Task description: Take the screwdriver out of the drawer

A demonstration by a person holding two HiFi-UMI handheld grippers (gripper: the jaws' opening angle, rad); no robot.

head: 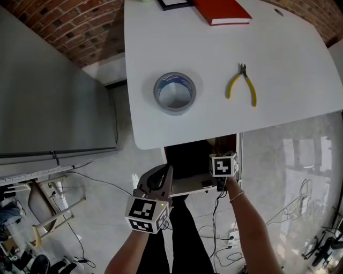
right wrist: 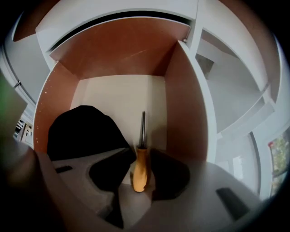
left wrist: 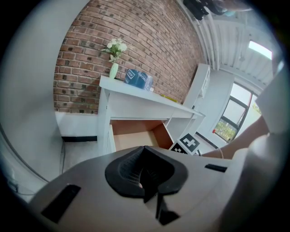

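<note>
White bench (head: 278, 80) in a brick-walled room carries tape (head: 174, 92), pliers (head: 242, 85) and a red book (head: 222, 10); none of them matter for this job. Drawer (right wrist: 181, 99) under the front edge is open. Right gripper (right wrist: 140, 154) is reached into it, with the screwdriver (right wrist: 139, 174) lying on the drawer floor by the right wall, orange handle between the jaws, shaft pointing to the back. Both pads sit snug on the handle, so I read it as clamped, though the grip is at the shaft end of the handle and contact on the left pad looks thin. A black item (right wrist: 81, 129) sits just left of it, apart from the tool. Left gripper (left wrist: 145, 172) is held low outside the drawer, jaws together on nothing, idle. Step in hand: the grasp, with the lift not yet done; the tool is inside the drawer. Next move: raise it straight up to clear the drawer front, keep the shaft level so it doesn't catch the bench underside, then draw back toward the body. Main risk: handle pivoting in the pads.
</note>
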